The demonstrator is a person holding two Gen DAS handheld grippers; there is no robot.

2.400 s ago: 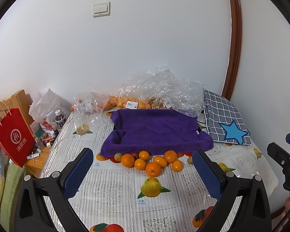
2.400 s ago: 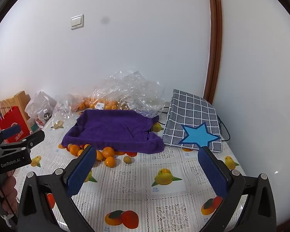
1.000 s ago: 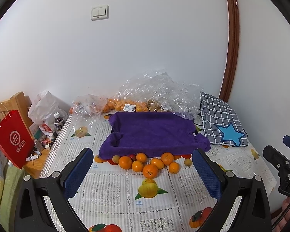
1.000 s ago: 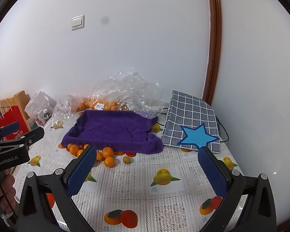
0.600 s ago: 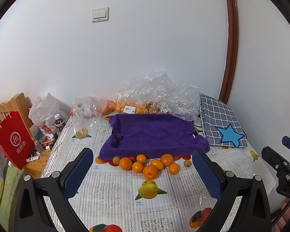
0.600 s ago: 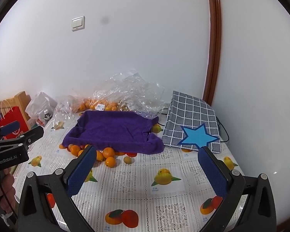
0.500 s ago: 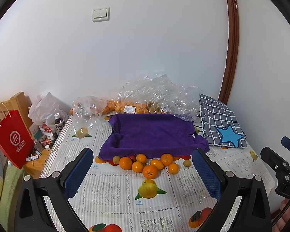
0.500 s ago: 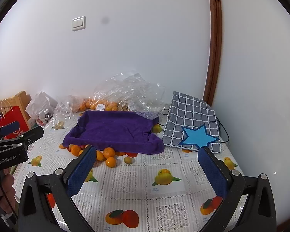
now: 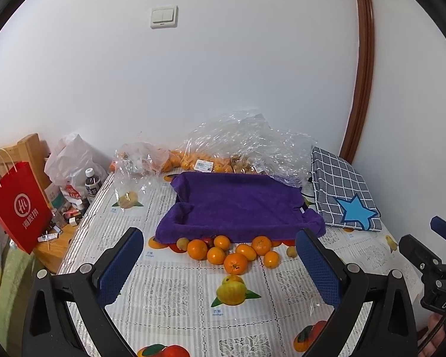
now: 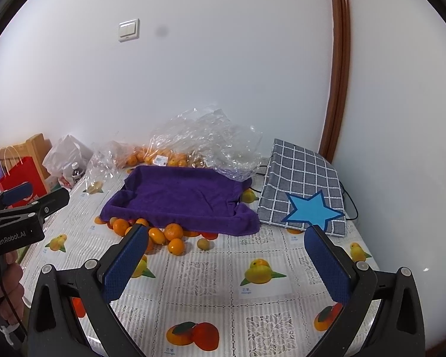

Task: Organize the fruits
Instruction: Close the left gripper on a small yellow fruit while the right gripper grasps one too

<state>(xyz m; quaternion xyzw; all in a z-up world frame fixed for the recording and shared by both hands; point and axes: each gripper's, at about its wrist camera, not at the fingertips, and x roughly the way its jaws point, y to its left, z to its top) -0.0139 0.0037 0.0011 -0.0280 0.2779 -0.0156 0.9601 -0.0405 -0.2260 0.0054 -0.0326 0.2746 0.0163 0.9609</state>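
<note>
Both tools are hovering over the surface with nothing in them. The left tool is sitting with its blue pads spread wide, and the right tool is doing the same, fingers far apart and gripping nothing. The task's fruit, a loose cluster of tangerines, is lying on the fruit-print tablecloth right at the near edge of the purple towel, some of them tucked partly under its hem; from the left camera that's roughly 12 o'clock, just ahead between the pads. From the right camera the same tangerines are showing at about 11 o'clock, with the left pad covering a few. A small yellowish fruit is sitting a little apart at the right end of the bunch. Behind the towel, crumpled clear plastic bags are holding more oranges against the wall. A grey checked pouch with a blue star is lying at 1 o'clock, and a red paper bag is standing off the surface at 9 o'clock.
</note>
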